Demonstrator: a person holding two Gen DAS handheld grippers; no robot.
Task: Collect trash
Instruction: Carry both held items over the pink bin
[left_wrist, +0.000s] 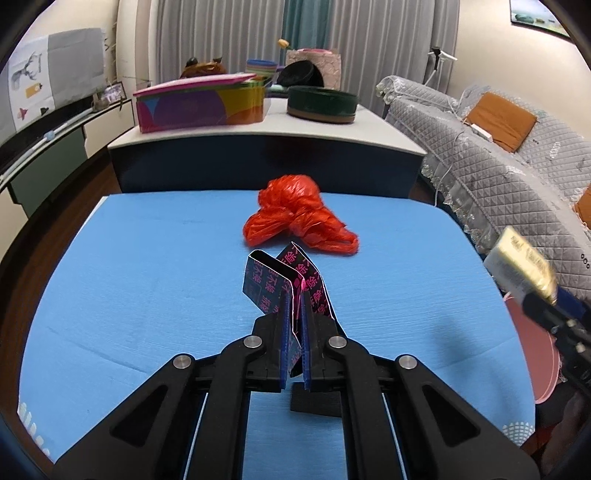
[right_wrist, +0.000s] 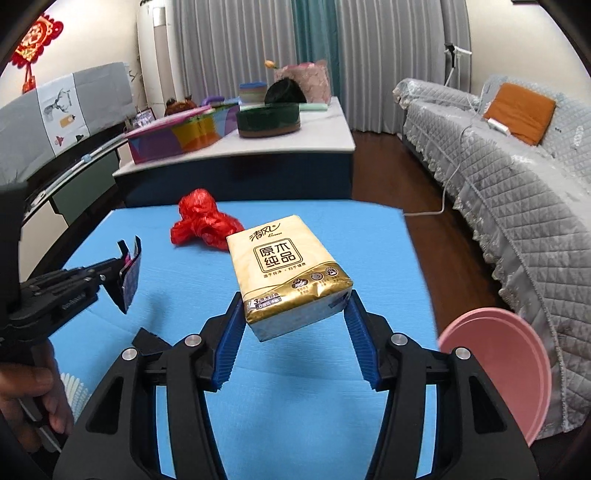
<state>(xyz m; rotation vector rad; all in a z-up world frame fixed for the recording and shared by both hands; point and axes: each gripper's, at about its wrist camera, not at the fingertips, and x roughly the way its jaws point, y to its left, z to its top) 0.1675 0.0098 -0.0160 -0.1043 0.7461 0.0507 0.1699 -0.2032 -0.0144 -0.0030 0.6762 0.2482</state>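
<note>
A dark folded wrapper (left_wrist: 280, 284) with pink characters stood upright, a crumpled red bag (left_wrist: 295, 218) lay at 12 o'clock beyond, and a golden tissue pack (right_wrist: 288, 273) hung tilted.

Quilted grey sofa (right_wrist: 517, 177) with orange cushion (right_wrist: 521, 110) (perhaps two), round dark box (left_wrist: 322, 104) on pale counter (left_wrist: 388, 136).

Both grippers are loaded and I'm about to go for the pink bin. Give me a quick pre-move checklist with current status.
1. Left gripper shut on the dark box: ok, pinched at one edge.
2. Right gripper holding the tissue pack: ok, though tilted, gripped near its end.
3. Pink bin in view: ok, beside the blue table, right edge.
4. Bin contents: cannot tell.
5. Red plastic bag collected: not ok, on the table.
6. Grippers apart: ok.
</note>
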